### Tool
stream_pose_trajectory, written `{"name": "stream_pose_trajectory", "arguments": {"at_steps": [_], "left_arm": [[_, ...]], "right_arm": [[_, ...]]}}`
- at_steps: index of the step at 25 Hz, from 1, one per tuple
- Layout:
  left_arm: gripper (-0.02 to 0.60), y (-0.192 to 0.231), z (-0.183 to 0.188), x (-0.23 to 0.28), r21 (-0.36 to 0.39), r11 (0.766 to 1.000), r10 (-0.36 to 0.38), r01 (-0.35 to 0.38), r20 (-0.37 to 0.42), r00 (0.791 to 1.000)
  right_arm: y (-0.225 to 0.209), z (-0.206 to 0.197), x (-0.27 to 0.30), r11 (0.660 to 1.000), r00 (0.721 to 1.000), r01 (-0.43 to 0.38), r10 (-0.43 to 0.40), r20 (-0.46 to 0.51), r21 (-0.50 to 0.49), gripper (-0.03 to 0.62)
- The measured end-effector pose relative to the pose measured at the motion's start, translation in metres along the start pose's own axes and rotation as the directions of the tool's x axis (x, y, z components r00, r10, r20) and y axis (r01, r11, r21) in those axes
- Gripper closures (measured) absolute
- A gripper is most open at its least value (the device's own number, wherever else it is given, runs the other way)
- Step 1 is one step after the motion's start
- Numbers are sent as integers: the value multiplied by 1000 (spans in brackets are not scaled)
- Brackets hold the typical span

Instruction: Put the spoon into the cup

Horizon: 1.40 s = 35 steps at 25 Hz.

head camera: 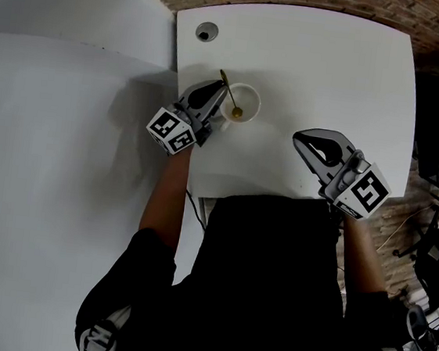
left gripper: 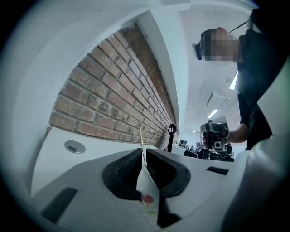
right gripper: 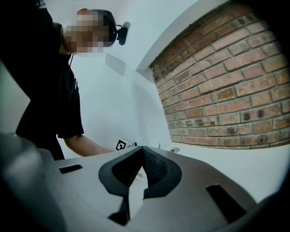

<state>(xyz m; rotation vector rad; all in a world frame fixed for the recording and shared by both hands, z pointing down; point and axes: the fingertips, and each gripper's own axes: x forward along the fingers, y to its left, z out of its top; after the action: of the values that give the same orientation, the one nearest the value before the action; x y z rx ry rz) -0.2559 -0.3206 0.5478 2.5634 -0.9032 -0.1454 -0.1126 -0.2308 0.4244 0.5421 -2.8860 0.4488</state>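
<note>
The left hand-held gripper point(left gripper: 144, 156) hides most of the spoon point(left gripper: 141, 138); the pale shape point(left gripper: 147, 190) between its jaws is blurred.

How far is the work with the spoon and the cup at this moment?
Almost finished. Done: the spoon has its bowl inside the cup. In hand: the left gripper is shut on the spoon's handle, which leans over the rim. Left: probably only to let go. The right gripper is shut, holding nothing.
</note>
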Motion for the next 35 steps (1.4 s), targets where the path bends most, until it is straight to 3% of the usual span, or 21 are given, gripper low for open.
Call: {"name": "stream_pose_trajectory", "arguments": {"at_steps": [9,18,27,32,35], "left_arm": [[565,1,19,-9,25,1000,7,-8,39,999],[565,-25,48,-25,116,993,-2,-2,35,999],[565,-74,81,-51,205,979,-14,4,50,999],[565,-105,87,-72,203,979,-27,8,93,995],[565,-119,82,-79,213,977,-44,27,75,996]], "right_arm": [[4,5,3,1000,1000,1,-1,17,-20,588],[17,29,0,997,998,-3,8,62,-77,588],[28,54,-23,989,991,52,-33,133,-138,588],[40,54,-48,984,986,98,-75,152,-152,588],[48,52,-63,980,985,113,-89,147,-162,588]]}}
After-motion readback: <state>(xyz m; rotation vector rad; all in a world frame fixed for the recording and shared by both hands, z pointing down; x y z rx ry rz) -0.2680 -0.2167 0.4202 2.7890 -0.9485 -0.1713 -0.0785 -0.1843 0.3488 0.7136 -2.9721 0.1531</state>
